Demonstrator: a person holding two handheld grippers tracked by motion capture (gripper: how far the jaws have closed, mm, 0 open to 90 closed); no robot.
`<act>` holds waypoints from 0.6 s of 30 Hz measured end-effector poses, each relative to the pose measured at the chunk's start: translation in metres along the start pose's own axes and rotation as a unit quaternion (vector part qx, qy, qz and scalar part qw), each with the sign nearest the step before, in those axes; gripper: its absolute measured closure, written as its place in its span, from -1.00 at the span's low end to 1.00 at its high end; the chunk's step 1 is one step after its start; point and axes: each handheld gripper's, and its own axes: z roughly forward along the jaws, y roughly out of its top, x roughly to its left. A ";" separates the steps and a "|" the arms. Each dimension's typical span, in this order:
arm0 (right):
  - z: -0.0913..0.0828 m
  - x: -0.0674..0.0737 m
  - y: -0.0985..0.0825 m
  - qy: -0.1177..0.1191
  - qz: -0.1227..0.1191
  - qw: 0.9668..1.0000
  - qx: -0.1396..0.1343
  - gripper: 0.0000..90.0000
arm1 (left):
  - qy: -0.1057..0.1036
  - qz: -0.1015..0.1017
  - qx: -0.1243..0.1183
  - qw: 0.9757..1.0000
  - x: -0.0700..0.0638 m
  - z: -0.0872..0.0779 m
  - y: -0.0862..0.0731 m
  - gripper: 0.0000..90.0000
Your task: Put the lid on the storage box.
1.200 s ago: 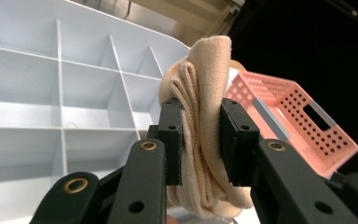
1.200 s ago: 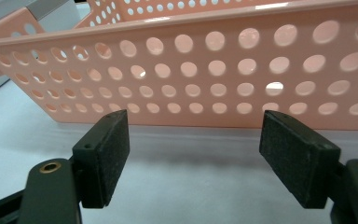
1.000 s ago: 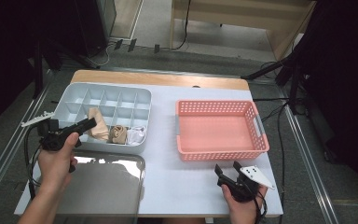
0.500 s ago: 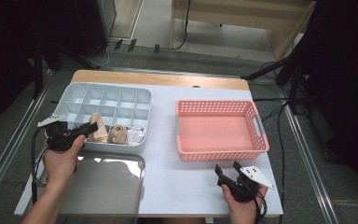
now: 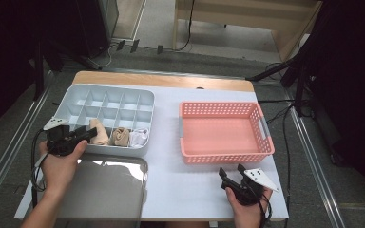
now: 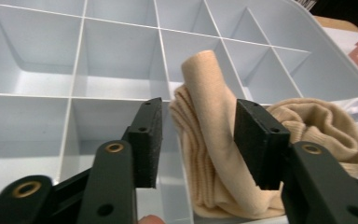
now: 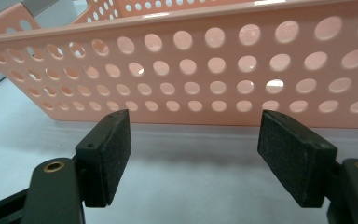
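Note:
A pale blue divided tray (image 5: pixel 104 102) stands at the left of the white table. Its front row holds a rolled beige sock (image 5: pixel 99 129), a tan sock (image 5: pixel 120 136) and a white one (image 5: pixel 139 137). My left gripper (image 5: pixel 89 134) reaches in from the tray's left. Its jaws have just been opening and now stand open around the beige sock (image 6: pixel 205 93), with the left pad clear of it. The tan sock (image 6: pixel 317 126) lies just beyond it. My right gripper (image 5: pixel 232 172) rests open near the front edge, with nothing between its pads (image 7: pixel 107 154).
A pink perforated basket (image 5: pixel 218 105) sits right of centre, its near wall (image 7: pixel 214 60) just ahead of the right gripper. A shiny metal sheet (image 5: pixel 104 185) lies in front of the divided tray. The tray's back compartments (image 6: pixel 116 51) hold nothing.
The left jaws have opened wider around the beige sock, which now rests in its compartment. The left hand shifted only slightly. The right hand has kept still.

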 end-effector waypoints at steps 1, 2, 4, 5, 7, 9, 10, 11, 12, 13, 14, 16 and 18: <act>0.000 0.000 0.000 0.001 -0.002 1.000 -0.001 -0.42 | 0.000 0.006 0.006 1.000 -0.002 0.001 0.000 0.13; 0.000 0.000 0.000 0.000 -0.001 1.000 0.000 -0.41 | 0.009 0.018 0.017 1.000 -0.004 0.003 0.000 0.15; 0.000 0.000 0.000 -0.001 -0.002 1.000 0.001 -0.41 | 0.023 0.038 0.031 0.999 -0.007 0.005 0.000 0.39; 0.000 0.000 0.000 -0.001 -0.002 1.000 0.000 -0.41 | 0.029 0.047 0.036 0.998 -0.009 0.005 0.000 0.56; 0.000 0.000 0.000 -0.001 0.000 1.000 0.000 -0.41 | 0.050 0.066 0.042 0.996 -0.011 0.005 0.000 0.76; 0.000 0.000 0.000 -0.001 0.000 1.000 -0.001 -0.41 | 0.053 0.069 0.044 0.995 -0.011 0.006 0.000 0.79; 0.000 0.000 0.000 -0.001 -0.001 1.000 0.000 -0.41 | 0.042 0.063 0.047 0.996 -0.011 0.007 0.000 0.77; 0.000 0.000 0.000 -0.001 -0.001 1.000 0.001 -0.41 | 0.022 0.050 0.048 0.997 -0.009 0.006 0.001 0.71; 0.000 0.000 0.000 -0.001 -0.001 1.000 0.000 -0.41 | 0.007 0.032 0.046 0.998 -0.007 0.006 0.002 0.58; 0.000 0.000 0.000 -0.001 -0.001 1.000 0.000 -0.41 | 0.007 0.032 0.046 0.998 -0.007 0.006 0.002 0.43; 0.000 0.000 0.000 -0.001 0.000 1.000 0.000 -0.41 | 0.002 0.017 0.022 1.000 -0.005 0.003 0.004 0.30; 0.000 0.000 0.000 -0.001 -0.001 1.000 0.000 -0.41 | -0.004 0.003 0.002 1.000 -0.003 0.001 0.007 0.25; 0.000 0.000 0.000 -0.002 -0.002 1.000 0.001 -0.41 | -0.005 0.006 -0.001 1.000 -0.004 0.002 0.009 0.31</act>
